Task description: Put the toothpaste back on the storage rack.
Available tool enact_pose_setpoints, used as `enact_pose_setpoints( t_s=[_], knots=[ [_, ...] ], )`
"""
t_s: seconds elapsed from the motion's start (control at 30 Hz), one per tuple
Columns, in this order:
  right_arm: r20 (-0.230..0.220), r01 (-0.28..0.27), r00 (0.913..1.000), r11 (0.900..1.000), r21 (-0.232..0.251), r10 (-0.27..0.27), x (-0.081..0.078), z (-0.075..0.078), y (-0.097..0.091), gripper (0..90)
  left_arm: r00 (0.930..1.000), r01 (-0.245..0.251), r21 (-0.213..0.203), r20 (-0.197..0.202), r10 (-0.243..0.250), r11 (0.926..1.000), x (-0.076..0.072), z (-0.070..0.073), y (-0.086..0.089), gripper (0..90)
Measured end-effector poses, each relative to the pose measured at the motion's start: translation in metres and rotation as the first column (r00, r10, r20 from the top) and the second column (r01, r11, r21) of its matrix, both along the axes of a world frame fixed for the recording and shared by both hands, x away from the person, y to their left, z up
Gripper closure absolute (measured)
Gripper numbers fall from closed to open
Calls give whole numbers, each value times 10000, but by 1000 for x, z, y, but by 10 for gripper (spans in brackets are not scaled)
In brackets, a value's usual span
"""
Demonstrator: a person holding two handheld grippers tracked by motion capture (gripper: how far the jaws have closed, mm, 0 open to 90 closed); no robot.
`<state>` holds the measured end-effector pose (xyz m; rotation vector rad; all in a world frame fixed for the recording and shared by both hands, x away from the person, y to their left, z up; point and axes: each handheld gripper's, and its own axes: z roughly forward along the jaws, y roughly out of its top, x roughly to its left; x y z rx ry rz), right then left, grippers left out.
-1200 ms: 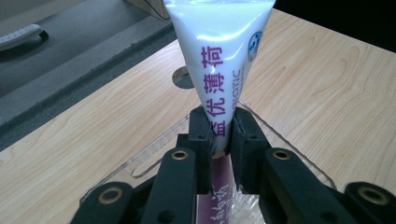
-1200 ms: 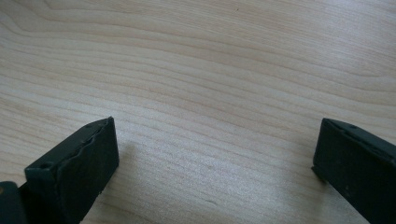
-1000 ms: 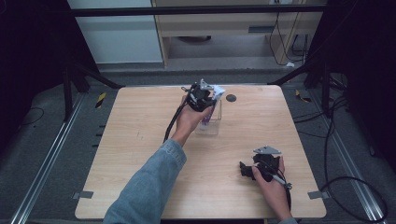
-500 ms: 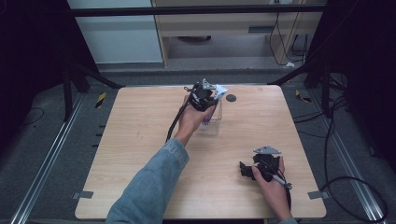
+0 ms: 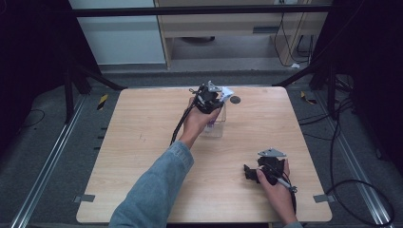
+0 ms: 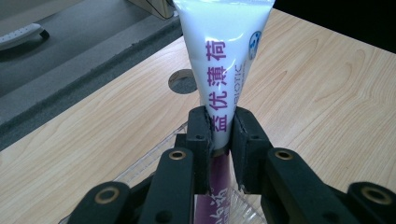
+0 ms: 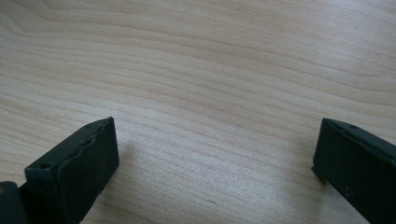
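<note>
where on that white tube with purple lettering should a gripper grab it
On the narrower lower body, where the left gripper is already shut on the tube, pads on its two flat faces. It stands upright in the clear container, so come from above.

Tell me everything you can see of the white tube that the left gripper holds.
The tube is white, glossy soft plastic with purple Chinese characters and a small blue mark. The left gripper is shut on its narrow part; the wide flat end points away from the camera. Its purple lower end sits in a clear plastic container near the wooden table's far edge.
</note>
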<state>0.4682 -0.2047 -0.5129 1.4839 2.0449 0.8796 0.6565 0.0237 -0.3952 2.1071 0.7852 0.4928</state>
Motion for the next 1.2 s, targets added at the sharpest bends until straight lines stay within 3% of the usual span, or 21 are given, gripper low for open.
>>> enact_pose_setpoints(
  t_s=[0.73, 1.2],
  knots=[
    [2, -1, 10000, 10000, 0, 1, 0, 0, 0, 3, 10000, 17, -127, 34, -17, 9999, -1, 4, 5, 761],
    [4, 0, 10000, 10000, -4, 0, 0, 0, 0, 3, 9995, -85, -91, 292, 88, 9999, -2, 8, 8, 741]
  ],
)
